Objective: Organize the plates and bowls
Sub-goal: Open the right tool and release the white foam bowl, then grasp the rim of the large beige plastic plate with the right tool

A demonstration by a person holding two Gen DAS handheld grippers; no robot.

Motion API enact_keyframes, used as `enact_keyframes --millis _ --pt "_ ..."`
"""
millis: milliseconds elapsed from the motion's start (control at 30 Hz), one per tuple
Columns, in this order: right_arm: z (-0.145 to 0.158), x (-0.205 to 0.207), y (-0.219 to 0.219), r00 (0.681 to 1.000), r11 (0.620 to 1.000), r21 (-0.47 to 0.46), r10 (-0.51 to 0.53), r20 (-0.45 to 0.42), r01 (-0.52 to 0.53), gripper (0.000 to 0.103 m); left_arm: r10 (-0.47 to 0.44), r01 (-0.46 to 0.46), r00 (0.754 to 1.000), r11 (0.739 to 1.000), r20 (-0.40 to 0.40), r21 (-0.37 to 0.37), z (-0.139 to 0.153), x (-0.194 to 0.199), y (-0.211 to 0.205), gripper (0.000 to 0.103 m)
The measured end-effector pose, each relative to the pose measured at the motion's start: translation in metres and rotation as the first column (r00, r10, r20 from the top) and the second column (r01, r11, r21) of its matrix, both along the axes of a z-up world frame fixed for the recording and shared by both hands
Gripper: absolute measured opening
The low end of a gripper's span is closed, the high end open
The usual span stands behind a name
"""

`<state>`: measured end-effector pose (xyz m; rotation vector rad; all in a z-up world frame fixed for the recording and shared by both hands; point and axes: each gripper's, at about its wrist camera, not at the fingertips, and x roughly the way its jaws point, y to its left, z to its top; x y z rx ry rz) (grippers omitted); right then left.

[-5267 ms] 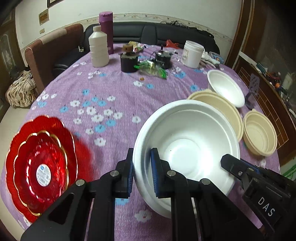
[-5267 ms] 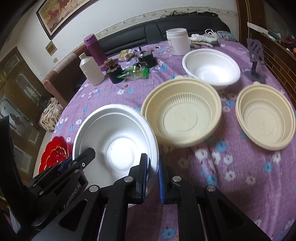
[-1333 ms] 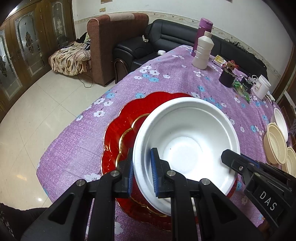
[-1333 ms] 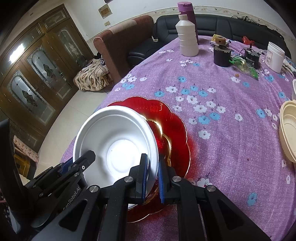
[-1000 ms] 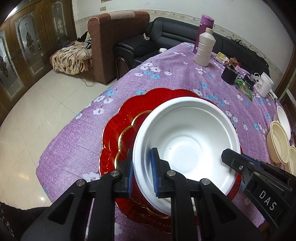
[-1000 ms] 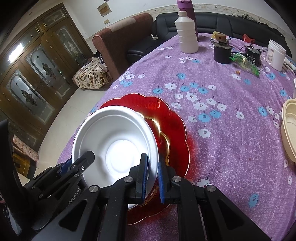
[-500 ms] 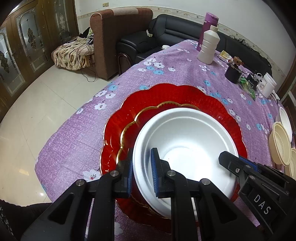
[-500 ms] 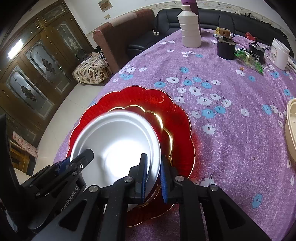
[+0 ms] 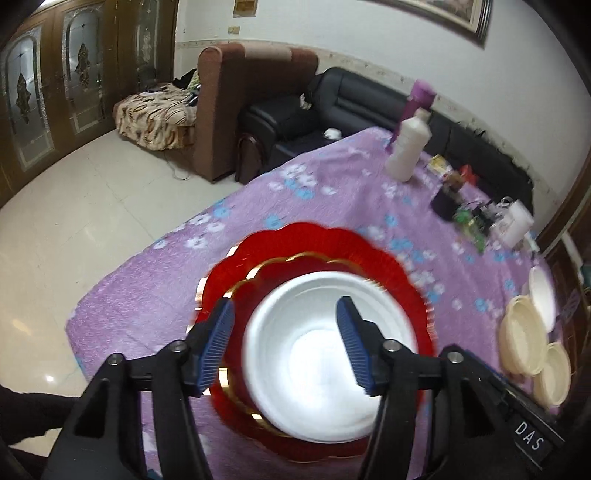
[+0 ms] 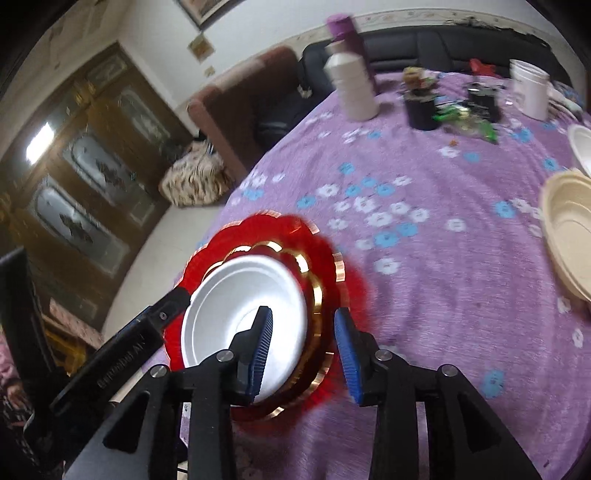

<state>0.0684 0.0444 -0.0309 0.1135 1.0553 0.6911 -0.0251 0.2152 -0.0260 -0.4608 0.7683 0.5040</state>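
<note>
A white foam bowl (image 9: 325,369) sits on the stacked red plates with gold rims (image 9: 306,247) at the near end of the purple flowered table. It also shows in the right wrist view (image 10: 240,306), on the red plates (image 10: 332,266). My left gripper (image 9: 282,347) is open, its fingers spread above the bowl. My right gripper (image 10: 304,350) is open, astride the bowl's right rim. Both hold nothing. Two cream bowls (image 9: 522,336) and a small white bowl (image 9: 541,301) lie at the far right.
A white bottle (image 10: 352,88), a purple flask (image 10: 345,26), a black cup (image 10: 423,105), green wrappers (image 10: 465,118) and a white tub (image 10: 528,90) stand at the table's far side. The table edge drops to tiled floor (image 9: 74,206) on the left. Sofas stand behind.
Both grippers have opened and let go of the white bowl, which now rests on the red plates. Both have drawn back and up a little.
</note>
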Motion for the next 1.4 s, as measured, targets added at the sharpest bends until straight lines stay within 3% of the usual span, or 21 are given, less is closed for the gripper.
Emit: enact_keyframes --millis 100,233,400,667,900,1200,1300,1400 --pt "0.004 0.006 -0.042 0.997 0.995 0.054 -0.083 -0.01 0.083 0.037 -0.037 0.038 0.999 0.999 0.039 -0.033 0.005 0.006 -0.014 0.066" --pt "0.006 0.012 -0.095 0.981 0.978 0.075 -0.192 -0.02 0.193 0.043 -0.15 0.151 0.988 0.988 0.034 -0.043 0.009 0.029 -0.051 0.066" --pt "0.009 0.022 -0.163 0.94 0.937 0.082 -0.34 -0.025 0.341 0.043 -0.329 0.329 0.944 0.943 0.005 -0.048 0.01 0.064 -0.112 0.066" --pt "0.009 0.051 -0.236 0.851 0.85 0.051 -0.524 -0.025 0.525 0.044 -0.472 0.468 0.88 0.88 -0.044 -0.074 -0.004 0.124 -0.189 0.065" --pt "-0.01 0.077 -0.25 0.83 0.831 0.021 -0.554 -0.068 0.556 0.041 -0.472 0.46 0.877 0.878 -0.083 -0.135 -0.026 0.162 -0.217 0.065" --pt "-0.026 0.099 -0.257 0.791 0.794 -0.025 -0.607 -0.073 0.607 0.04 -0.473 0.46 0.873 0.879 -0.117 -0.123 -0.044 0.185 -0.236 0.065" --pt "-0.032 0.103 -0.258 0.786 0.79 -0.045 -0.613 -0.083 0.611 0.034 -0.472 0.458 0.873 0.881 -0.128 -0.122 -0.049 0.187 -0.237 0.058" --pt "-0.038 0.106 -0.259 0.784 0.79 -0.055 -0.613 -0.093 0.611 0.015 -0.477 0.467 0.868 0.878 -0.134 -0.102 -0.051 0.187 -0.237 0.044"
